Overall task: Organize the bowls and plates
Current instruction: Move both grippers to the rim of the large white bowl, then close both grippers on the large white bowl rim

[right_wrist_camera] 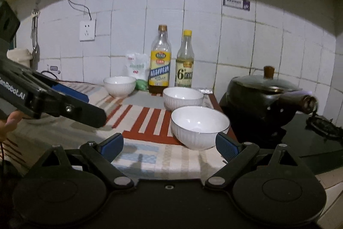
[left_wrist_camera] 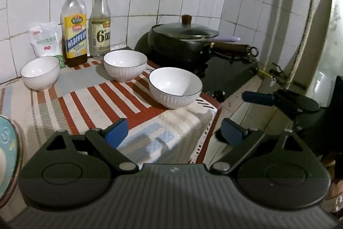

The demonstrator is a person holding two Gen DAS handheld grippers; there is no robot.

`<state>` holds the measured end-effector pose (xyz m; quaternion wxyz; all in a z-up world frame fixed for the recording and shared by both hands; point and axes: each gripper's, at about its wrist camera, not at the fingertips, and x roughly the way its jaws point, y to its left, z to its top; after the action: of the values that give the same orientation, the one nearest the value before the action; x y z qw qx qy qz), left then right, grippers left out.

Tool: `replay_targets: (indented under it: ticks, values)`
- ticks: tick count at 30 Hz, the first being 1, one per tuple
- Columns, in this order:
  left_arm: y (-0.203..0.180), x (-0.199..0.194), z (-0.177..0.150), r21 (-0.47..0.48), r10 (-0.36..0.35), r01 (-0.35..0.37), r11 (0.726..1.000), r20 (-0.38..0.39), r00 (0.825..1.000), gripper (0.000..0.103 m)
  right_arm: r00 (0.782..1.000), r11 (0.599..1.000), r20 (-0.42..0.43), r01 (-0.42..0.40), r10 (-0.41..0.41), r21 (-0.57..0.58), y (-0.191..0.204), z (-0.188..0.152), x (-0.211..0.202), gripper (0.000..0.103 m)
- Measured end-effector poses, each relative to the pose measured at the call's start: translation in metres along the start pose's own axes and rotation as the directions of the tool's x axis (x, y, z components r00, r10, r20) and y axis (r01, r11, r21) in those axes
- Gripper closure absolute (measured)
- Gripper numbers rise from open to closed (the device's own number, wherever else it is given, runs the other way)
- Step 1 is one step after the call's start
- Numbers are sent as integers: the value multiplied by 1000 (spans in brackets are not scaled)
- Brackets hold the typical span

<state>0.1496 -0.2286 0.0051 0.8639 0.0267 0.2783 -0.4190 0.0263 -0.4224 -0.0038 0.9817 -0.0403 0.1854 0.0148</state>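
1. Bowls stand apart on the striped cloth (left_wrist_camera: 90,100) of the worktop in the left wrist view: a near bowl (left_wrist_camera: 175,87) by the cloth's right edge, a middle bowl (left_wrist_camera: 125,64) behind it, and a far bowl (left_wrist_camera: 40,72) at the left.
2. The left claw (left_wrist_camera: 174,132) hangs released and empty over the cloth's front corner, short of the near bowl.
3. Behind the bowls, against the tiled wall, stand an oil bottle (left_wrist_camera: 74,25), a vinegar bottle (left_wrist_camera: 100,24) and a white bag (left_wrist_camera: 46,40).
4. To the right, a lidded pan (left_wrist_camera: 184,40) sits on a black stove (left_wrist_camera: 231,74), its handle pointing right.
5. A plate rim (left_wrist_camera: 9,156) shows at the left edge; the right claw (left_wrist_camera: 278,100) shows at the right, low beside the worktop.
6. In the right wrist view, the right claw (right_wrist_camera: 169,146) is spread wide and holds nothing; its right finger is just beside the near bowl (right_wrist_camera: 199,127), though I cannot tell if they touch.
7. The middle bowl (right_wrist_camera: 182,98) sits close behind, the far bowl (right_wrist_camera: 119,85) well to the left.
8. The left claw (right_wrist_camera: 72,103) reaches in from the left above the cloth (right_wrist_camera: 145,119).
9. Bottles (right_wrist_camera: 160,59), the pan (right_wrist_camera: 261,98) and a wall socket (right_wrist_camera: 87,30) fill the background.
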Motion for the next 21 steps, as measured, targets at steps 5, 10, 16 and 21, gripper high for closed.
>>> replay_targets:
  ticks: [5, 10, 16, 21]
  values:
    - [4, 34, 1, -17, 29, -29, 999, -10, 1000, 9, 1000, 999, -8, 9, -8, 48, -12, -6, 30, 8]
    - [11, 67, 5, -49, 19, -20, 999, -17, 1000, 14, 999, 999, -9, 42, -42, 19, -18, -13, 59, 5]
    - [17, 101, 10, -91, 22, -24, 996, -22, 1000, 26, 995, 995, -29, 95, -95, -5, -27, -17, 87, 5]
    - [21, 121, 15, -113, 32, -35, 993, -25, 999, 26, 998, 996, -33, 56, -54, 71, -48, -19, 105, 4]
